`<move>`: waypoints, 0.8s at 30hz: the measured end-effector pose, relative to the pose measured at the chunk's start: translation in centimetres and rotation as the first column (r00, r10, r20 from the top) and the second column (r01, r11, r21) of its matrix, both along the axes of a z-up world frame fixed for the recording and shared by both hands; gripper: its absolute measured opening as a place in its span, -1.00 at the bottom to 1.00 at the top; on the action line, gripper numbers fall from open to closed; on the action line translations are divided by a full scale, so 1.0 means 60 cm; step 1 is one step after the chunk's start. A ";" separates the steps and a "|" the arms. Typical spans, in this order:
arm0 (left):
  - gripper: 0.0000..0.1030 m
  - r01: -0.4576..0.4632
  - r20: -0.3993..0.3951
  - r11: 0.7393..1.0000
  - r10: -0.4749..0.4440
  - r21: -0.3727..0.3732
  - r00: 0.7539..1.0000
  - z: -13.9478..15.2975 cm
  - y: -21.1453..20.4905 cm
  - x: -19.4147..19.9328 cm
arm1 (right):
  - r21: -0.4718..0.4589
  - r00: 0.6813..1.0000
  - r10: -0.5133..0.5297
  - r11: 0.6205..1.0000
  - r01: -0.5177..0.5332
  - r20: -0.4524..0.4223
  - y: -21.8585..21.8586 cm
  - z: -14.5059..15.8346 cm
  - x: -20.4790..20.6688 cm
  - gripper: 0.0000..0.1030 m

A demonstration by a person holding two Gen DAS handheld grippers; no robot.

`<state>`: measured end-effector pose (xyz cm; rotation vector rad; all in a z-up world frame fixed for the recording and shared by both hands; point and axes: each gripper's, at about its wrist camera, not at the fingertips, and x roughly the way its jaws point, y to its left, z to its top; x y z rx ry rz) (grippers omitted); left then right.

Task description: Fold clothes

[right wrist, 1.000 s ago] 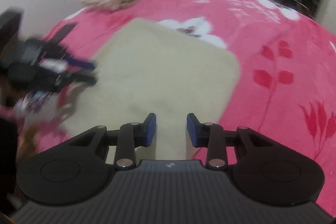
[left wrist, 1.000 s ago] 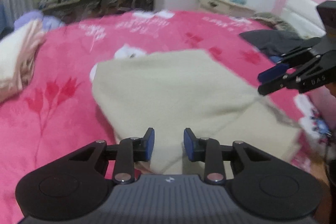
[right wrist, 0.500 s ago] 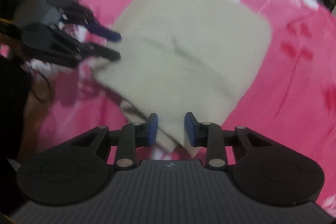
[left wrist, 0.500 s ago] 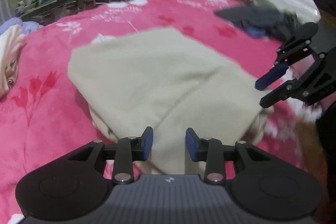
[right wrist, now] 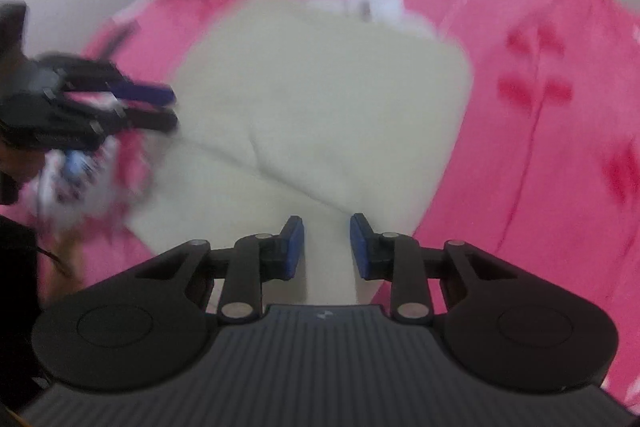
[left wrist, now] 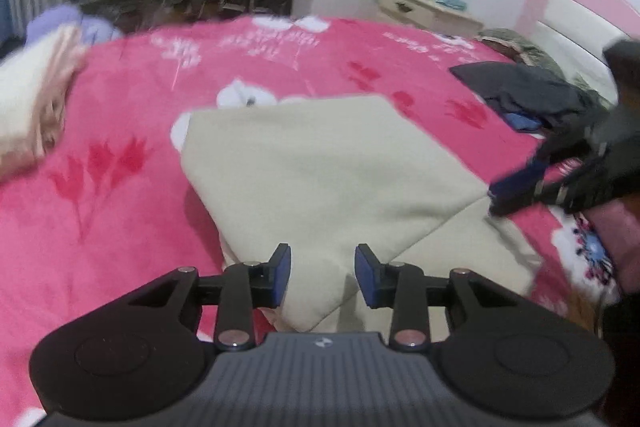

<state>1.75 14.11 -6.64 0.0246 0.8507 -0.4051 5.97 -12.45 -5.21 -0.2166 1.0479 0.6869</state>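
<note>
A cream garment [left wrist: 320, 179] lies folded on the pink flowered bedspread [left wrist: 120, 211], with one layer lapped over another along a slanting edge. My left gripper [left wrist: 323, 277] is open just above the garment's near corner, and the cloth lies below the gap between its fingers. To the right, my right gripper [left wrist: 502, 195] hovers at the garment's right corner. The right wrist view is blurred. There my right gripper [right wrist: 326, 247] stands open over the near edge of the garment [right wrist: 320, 99], and my left gripper [right wrist: 173, 109] sits at the garment's left edge.
A stack of cream and pink cloth [left wrist: 28, 107] lies at the bed's left side, with lilac fabric [left wrist: 68, 23] behind it. A dark heap of clothes [left wrist: 520, 87] sits at the right by the pink headboard [left wrist: 580, 11]. A nightstand [left wrist: 428, 11] holds a bottle.
Both cameras swung in over the garment and back out. The right gripper dropped to the garment's right corner. Both grippers stayed open.
</note>
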 end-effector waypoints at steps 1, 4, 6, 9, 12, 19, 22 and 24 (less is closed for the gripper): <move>-0.30 -0.009 -0.013 1.000 0.009 0.001 1.000 -0.012 -0.002 0.003 | -0.007 1.000 0.013 1.000 -0.013 0.009 0.001 -0.010 -0.005 -0.50; -0.31 -0.024 -0.006 1.000 0.024 -0.016 1.000 -0.008 0.002 0.017 | -0.007 1.000 0.027 1.000 -0.027 0.002 0.000 0.036 0.005 -0.53; -0.30 -0.026 0.021 0.999 0.027 -0.039 0.999 0.018 0.008 0.028 | 0.038 0.999 -0.003 0.999 0.001 0.037 -0.007 0.063 0.026 -0.53; -0.23 -0.043 0.077 0.999 0.045 -0.027 0.996 0.045 0.003 0.065 | 0.026 0.996 -0.038 0.999 0.036 0.081 0.000 0.058 0.066 -0.53; -0.19 -0.064 0.049 0.998 0.063 0.021 0.997 0.011 -0.013 0.100 | 0.007 0.996 -0.080 0.997 0.080 -0.035 0.003 -0.013 0.102 -0.52; -0.19 -0.147 0.043 0.989 0.147 -0.009 0.988 0.013 -0.003 0.149 | 0.121 0.982 -0.179 0.975 0.186 -0.062 -0.030 0.044 0.174 -0.55; -0.17 -0.169 0.030 0.986 0.169 -0.009 0.985 0.015 -0.017 0.194 | 0.120 0.984 -0.173 0.979 0.168 0.039 -0.003 0.058 0.211 -0.55; -0.17 -0.214 -0.013 0.977 0.214 0.008 0.977 -0.005 -0.023 0.227 | 0.113 0.983 -0.180 0.978 0.174 0.045 0.012 0.030 0.234 -0.55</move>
